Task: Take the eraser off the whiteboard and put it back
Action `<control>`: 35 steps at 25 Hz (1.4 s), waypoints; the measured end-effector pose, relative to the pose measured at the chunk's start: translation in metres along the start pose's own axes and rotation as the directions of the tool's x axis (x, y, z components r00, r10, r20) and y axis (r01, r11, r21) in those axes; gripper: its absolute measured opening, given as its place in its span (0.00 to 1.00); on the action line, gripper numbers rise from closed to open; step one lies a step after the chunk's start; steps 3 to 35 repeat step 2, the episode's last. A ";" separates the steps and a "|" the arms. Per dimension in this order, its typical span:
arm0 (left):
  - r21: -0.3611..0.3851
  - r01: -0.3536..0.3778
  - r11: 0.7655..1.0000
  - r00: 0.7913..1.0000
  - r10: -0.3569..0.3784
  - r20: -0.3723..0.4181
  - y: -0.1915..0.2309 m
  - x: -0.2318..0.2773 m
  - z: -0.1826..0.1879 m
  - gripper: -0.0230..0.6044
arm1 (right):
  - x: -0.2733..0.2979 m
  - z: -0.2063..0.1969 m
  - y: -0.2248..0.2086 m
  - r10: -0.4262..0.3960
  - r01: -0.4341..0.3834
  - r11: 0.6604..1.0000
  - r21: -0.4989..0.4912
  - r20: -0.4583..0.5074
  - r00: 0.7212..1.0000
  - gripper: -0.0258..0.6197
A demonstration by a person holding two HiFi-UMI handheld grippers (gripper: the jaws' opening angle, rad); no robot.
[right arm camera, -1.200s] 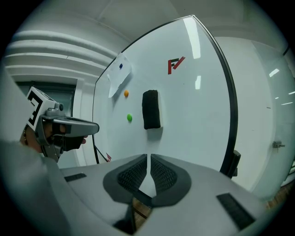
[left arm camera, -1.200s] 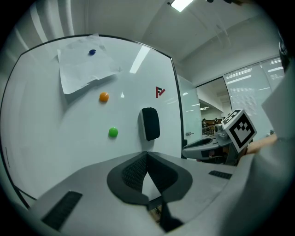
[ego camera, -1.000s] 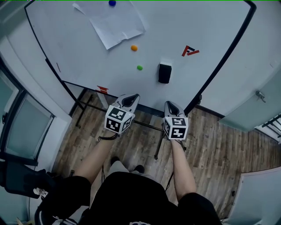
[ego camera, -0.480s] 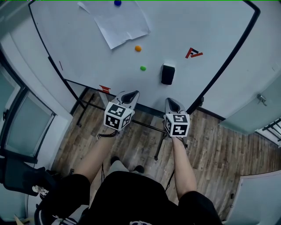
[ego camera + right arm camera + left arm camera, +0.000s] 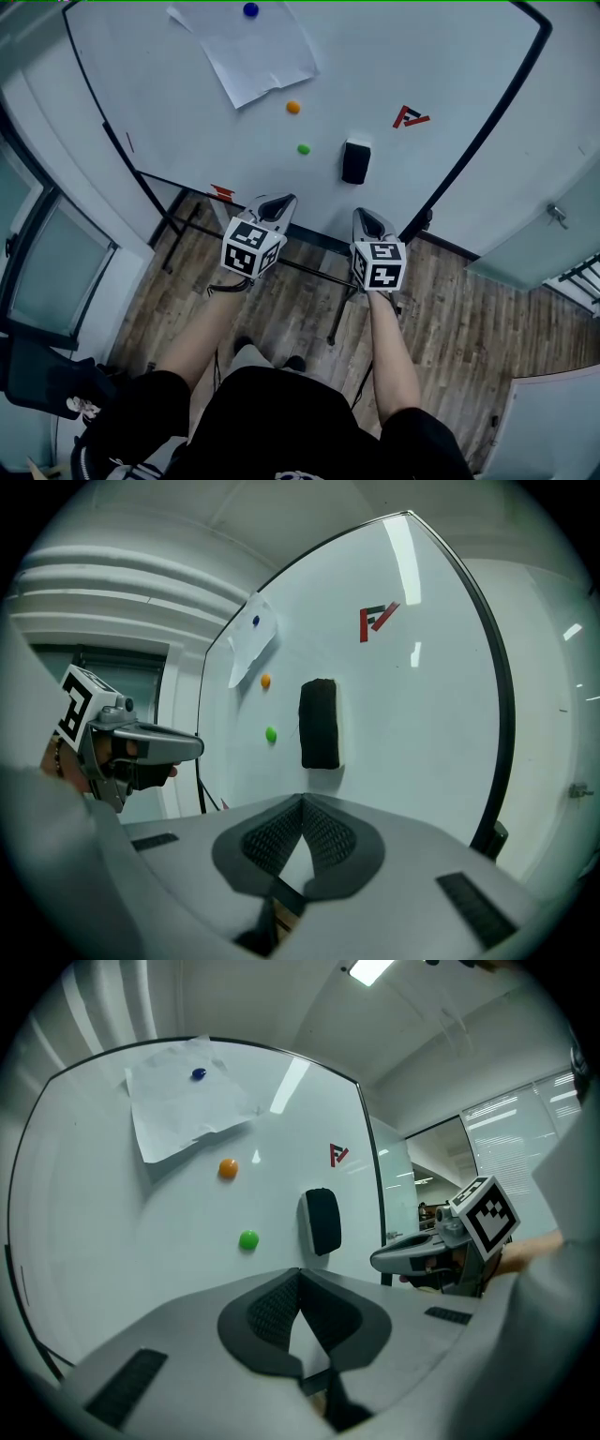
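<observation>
The black eraser [image 5: 355, 161] clings upright to the whiteboard [image 5: 441, 66], below and left of a red logo [image 5: 410, 116]. It also shows in the left gripper view as the eraser [image 5: 322, 1222] and in the right gripper view as the eraser [image 5: 320, 724]. My left gripper [image 5: 278, 206] is shut and empty, short of the board and to the eraser's lower left. My right gripper [image 5: 365, 219] is shut with nothing in it, just below the eraser and apart from it. Both point at the board side by side.
A paper sheet [image 5: 248, 47] hangs under a blue magnet [image 5: 250, 9]. An orange magnet [image 5: 293, 107] and a green magnet [image 5: 303, 149] sit left of the eraser. The board's black frame [image 5: 483, 131] and stand legs [image 5: 333, 314] rise from a wooden floor [image 5: 469, 309].
Only the head view shifts slightly. Both grippers stay shut and keep their places before the board, and the eraser has not moved.
</observation>
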State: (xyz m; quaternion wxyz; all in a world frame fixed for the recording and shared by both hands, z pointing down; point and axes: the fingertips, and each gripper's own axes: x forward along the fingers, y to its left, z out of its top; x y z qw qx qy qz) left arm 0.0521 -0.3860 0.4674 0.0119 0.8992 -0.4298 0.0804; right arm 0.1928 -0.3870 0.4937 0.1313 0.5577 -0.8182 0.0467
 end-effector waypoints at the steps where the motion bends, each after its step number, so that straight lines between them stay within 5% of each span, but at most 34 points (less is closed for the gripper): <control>1: 0.000 0.000 1.000 1.000 0.000 -0.001 0.000 0.001 0.000 0.07 | 0.000 0.000 0.000 0.001 -0.001 1.000 0.000 -0.001 1.000 0.08; 35: 0.000 0.000 1.000 1.000 0.000 -0.002 -0.001 0.001 -0.001 0.07 | 0.000 -0.001 -0.001 0.003 -0.003 1.000 0.001 -0.002 1.000 0.08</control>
